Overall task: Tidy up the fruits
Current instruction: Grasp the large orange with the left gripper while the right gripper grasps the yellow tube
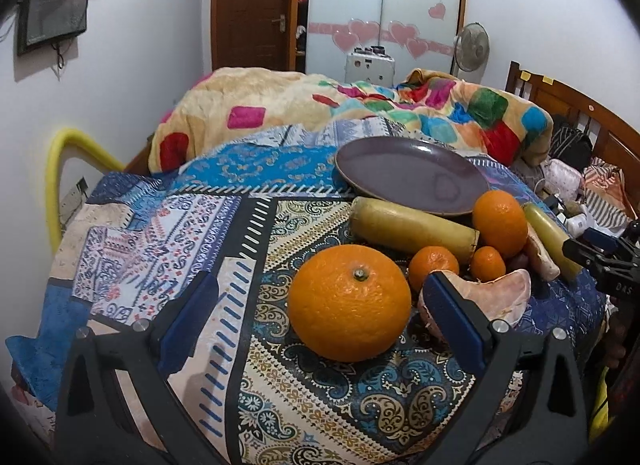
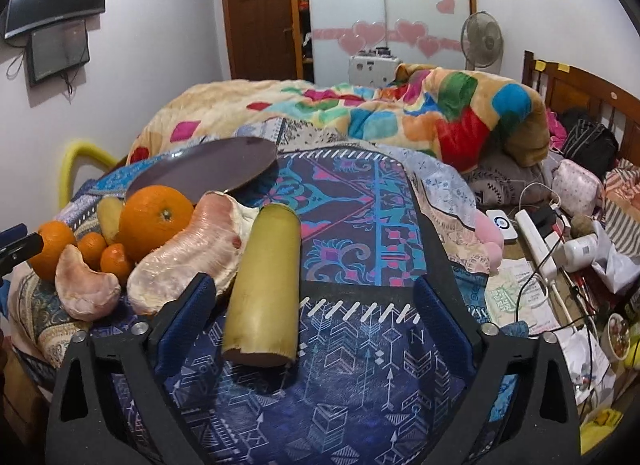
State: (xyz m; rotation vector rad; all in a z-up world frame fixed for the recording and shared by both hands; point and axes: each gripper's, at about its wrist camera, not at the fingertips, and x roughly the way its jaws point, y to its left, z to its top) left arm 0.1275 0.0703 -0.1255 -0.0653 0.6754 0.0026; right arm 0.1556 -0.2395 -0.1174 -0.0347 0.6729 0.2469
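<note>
Both tongs spread, left tongs (image 1: 316, 317) flanking big orange (image 1: 349, 302), right tongs (image 2: 316, 317) around sugarcane piece (image 2: 266, 285)

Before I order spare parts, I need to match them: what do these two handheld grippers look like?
Both match. The left gripper and right gripper each have a black plastic body with triangular cut-outs, silver round screw heads, and two fingers faced with ribbed dark blue pads. Seen from the left wrist view, the right gripper's side carries small pale lettering, too blurred to read fully. No cables or sleeves show.

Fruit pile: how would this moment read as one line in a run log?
left gripper: open, around big orange | right gripper: open, around yellow stalk | plate: empty | nothing held
</note>
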